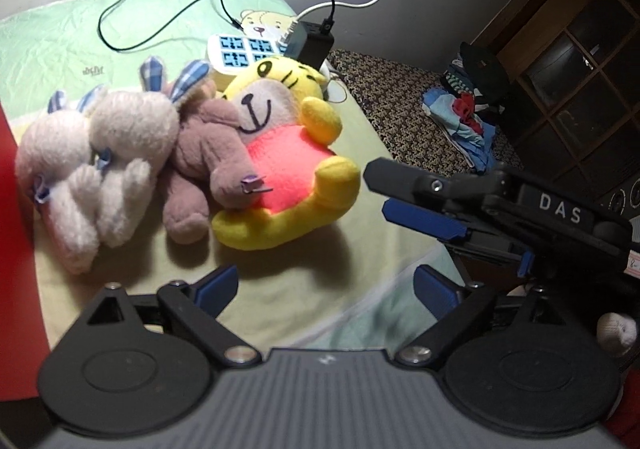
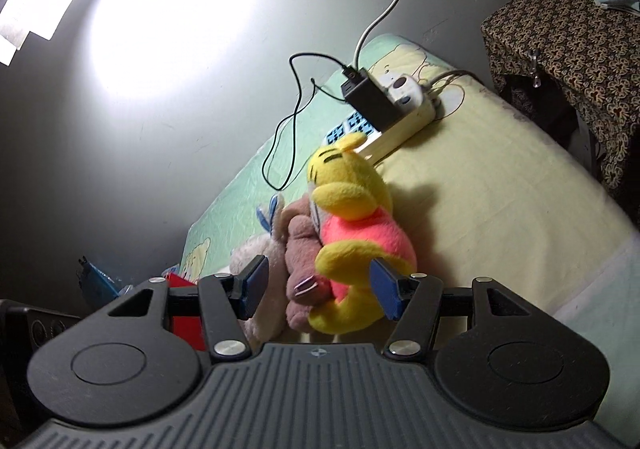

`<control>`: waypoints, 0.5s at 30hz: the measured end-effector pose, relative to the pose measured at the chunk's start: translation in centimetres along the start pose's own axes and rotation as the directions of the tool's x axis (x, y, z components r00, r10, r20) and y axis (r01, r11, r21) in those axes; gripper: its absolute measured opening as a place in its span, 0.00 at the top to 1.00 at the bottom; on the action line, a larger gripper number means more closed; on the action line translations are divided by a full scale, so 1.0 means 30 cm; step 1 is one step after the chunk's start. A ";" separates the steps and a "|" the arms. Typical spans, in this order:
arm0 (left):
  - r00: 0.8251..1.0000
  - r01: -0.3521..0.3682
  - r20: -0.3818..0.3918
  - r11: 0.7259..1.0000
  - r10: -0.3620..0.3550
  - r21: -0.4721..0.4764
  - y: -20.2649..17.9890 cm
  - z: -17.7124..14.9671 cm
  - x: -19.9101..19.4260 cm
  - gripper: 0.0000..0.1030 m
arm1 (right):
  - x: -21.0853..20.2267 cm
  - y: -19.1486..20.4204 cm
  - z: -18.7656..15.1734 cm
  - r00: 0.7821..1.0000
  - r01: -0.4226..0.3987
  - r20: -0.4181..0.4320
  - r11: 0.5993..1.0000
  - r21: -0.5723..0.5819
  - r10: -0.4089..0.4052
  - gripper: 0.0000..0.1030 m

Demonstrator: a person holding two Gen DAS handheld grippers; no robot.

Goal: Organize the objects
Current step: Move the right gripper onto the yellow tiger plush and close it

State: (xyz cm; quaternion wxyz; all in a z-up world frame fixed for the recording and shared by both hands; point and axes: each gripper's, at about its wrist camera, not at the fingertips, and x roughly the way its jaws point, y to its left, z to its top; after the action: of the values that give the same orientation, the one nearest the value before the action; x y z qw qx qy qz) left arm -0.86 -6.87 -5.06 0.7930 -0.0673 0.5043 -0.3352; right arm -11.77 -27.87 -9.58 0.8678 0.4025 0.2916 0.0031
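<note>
Three plush toys (image 1: 192, 153) beside one power strip (image 2: 404, 121).

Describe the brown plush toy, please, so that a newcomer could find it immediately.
On the pale green bedsheet three soft toys lie in a row. The brown plush toy is the middle one, between the white bunny and the yellow tiger; it alone is brown.

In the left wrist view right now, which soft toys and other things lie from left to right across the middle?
White fluffy plush rabbit → brown plush bear → yellow plush tiger in a pink shirt → black right tool with blue pads → pile of coloured clothes on the patterned cloth.
</note>
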 end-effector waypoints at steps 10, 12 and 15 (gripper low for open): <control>0.996 0.038 -0.077 0.995 -0.045 -0.088 0.051 0.068 0.182 0.08 | 0.157 -0.081 0.087 0.998 0.026 -0.049 1.000 -0.004 -0.026 0.45; 0.996 0.030 -0.085 0.995 -0.038 -0.096 0.065 0.082 0.205 0.08 | 0.202 -0.083 0.095 0.997 0.022 -0.074 1.000 -0.019 -0.023 0.45; 0.995 0.031 -0.095 0.994 -0.041 -0.102 0.085 0.103 0.232 0.08 | 0.270 -0.082 0.108 0.993 0.018 -0.111 0.999 -0.049 -0.024 0.45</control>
State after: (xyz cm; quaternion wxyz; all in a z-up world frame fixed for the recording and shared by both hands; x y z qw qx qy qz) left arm 4.79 -9.80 -9.97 0.7572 -0.0998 0.5569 -0.3265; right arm -3.97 -29.84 -13.76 0.8594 0.3777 0.3438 0.0236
